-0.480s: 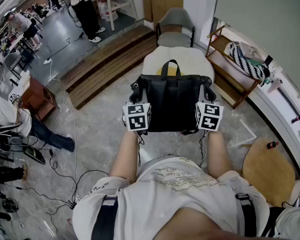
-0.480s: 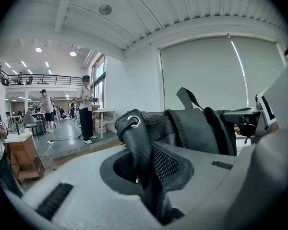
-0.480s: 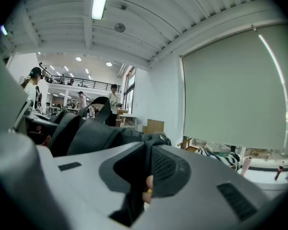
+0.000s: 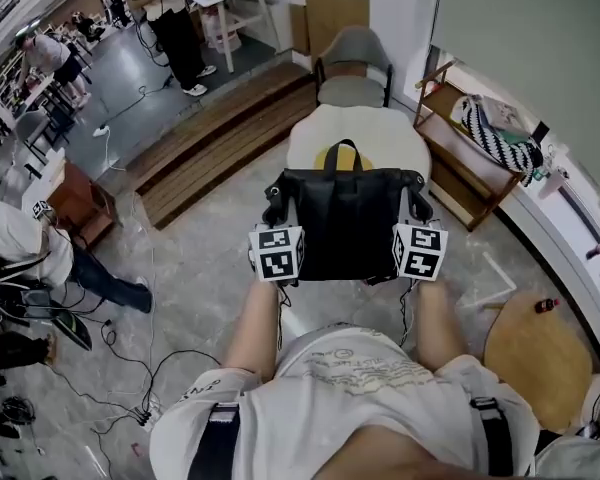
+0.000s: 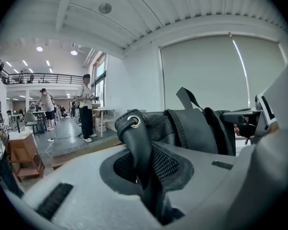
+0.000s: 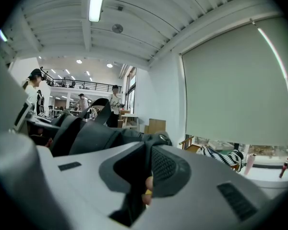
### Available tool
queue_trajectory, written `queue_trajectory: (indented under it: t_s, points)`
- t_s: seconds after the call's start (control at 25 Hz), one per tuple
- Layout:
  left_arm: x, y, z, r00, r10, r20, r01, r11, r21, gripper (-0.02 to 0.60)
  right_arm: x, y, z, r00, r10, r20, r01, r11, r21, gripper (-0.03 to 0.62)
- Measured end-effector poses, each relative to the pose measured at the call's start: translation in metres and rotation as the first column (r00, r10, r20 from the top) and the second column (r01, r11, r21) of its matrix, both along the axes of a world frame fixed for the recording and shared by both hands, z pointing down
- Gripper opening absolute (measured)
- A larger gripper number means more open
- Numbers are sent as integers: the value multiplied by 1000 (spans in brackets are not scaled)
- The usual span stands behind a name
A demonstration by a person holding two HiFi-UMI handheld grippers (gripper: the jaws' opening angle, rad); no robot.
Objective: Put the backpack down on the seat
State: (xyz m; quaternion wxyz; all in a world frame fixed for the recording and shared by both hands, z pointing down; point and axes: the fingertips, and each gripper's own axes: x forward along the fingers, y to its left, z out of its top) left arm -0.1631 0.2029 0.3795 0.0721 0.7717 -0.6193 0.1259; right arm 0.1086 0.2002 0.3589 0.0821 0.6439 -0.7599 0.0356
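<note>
A black backpack (image 4: pixel 347 220) hangs in the air between my two grippers, above the floor and just short of a cream-white cushioned seat (image 4: pixel 380 138). My left gripper (image 4: pixel 276 200) is shut on the backpack's left shoulder strap (image 5: pixel 143 152), which runs up to an eyelet. My right gripper (image 4: pixel 416 200) is shut on the right strap (image 6: pixel 143 176). The backpack's top handle (image 4: pixel 342 151) points toward the seat. In the left gripper view the backpack body (image 5: pixel 197 131) fills the middle right.
A grey chair (image 4: pixel 352 63) stands behind the seat. A wooden rack (image 4: pixel 470 173) with a striped cloth (image 4: pixel 495 128) is to the right, wooden steps (image 4: pixel 220 133) to the left, a round wooden stool (image 4: pixel 540 353) at lower right. People stand at the far left. Cables lie on the floor.
The backpack and both grippers have shifted slightly lower in the head view, and the seat and chair show more fully beyond them. Both grips are unchanged.
</note>
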Motion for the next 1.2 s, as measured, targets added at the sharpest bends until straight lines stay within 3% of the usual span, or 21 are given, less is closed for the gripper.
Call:
queue_trajectory:
  t_s: [0.44,0.76,1.2]
  points:
    - [37,-11,10,1000,-18,-5,18,1000,-10,64,37,-9,10,1000,-17,-4,17,1000,-3,40]
    - [42,-28,15,999,-29,-41,28,999,-21,64,41,-29,7,999,-35,-25,35,999,5,40]
    - [47,-99,26,997,6,-77,-8,999,-33,63,44,-86,12,999,2,-54,-2,1000,-4,40]
